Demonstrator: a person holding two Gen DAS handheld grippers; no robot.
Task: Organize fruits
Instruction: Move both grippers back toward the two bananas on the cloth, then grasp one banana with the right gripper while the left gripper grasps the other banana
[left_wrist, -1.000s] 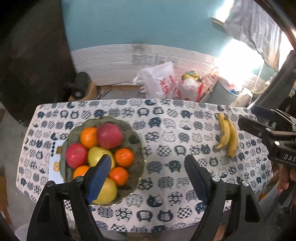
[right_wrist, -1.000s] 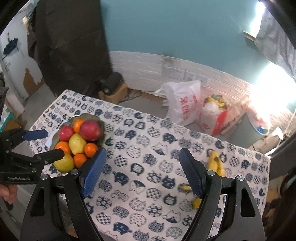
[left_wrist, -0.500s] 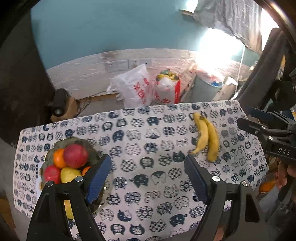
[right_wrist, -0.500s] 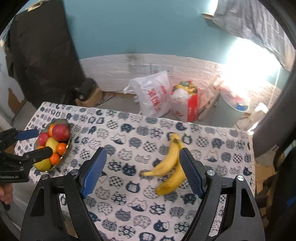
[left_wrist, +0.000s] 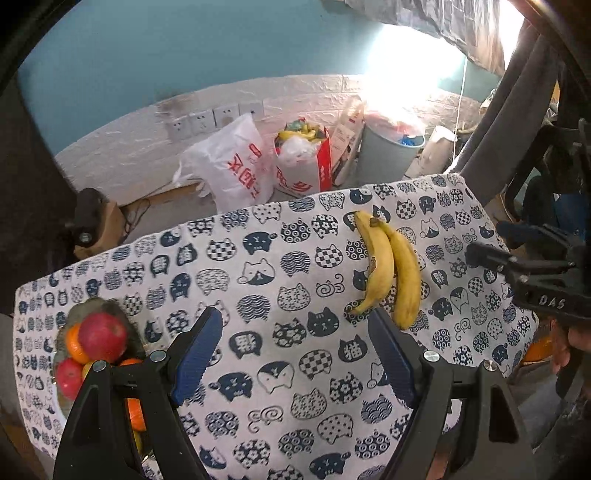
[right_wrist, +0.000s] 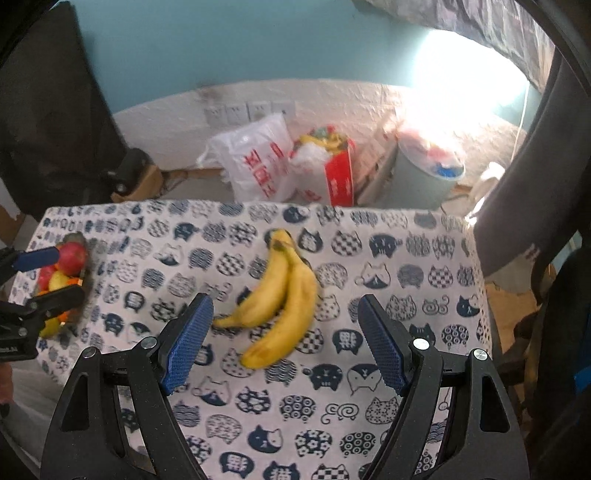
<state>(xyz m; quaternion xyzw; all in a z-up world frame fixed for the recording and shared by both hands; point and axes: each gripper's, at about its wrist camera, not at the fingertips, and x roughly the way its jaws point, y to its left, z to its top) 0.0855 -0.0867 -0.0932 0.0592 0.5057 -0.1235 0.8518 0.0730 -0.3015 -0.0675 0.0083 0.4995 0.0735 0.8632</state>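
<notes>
So the bananas (right_wrist: 280, 295) are lying loose on the cat-print tablecloth (right_wrist: 406, 398), two of them joined at the stem, over toward the right end of the table and well apart from the fruit bowl (left_wrist: 92, 308) at the left end. The right gripper (right_wrist: 284, 341) is spread wide with nothing in it, and the bananas sit right between its blue pads in its own view, so my guess is that's the one going for the pickup. If I were doing it, I'd come down across the fat middle of the pair, not the tips, and squeeze gently so they don't bruise or split at the stem. The left gripper (left_wrist: 295, 356) is spread and empty too, hanging above the middle of the table. The bowl's already pretty packed: red apples, oranges and something yellow, pear or lemon maybe, I can't tell. The bananas probably have to lie across the top of that pile.
</notes>
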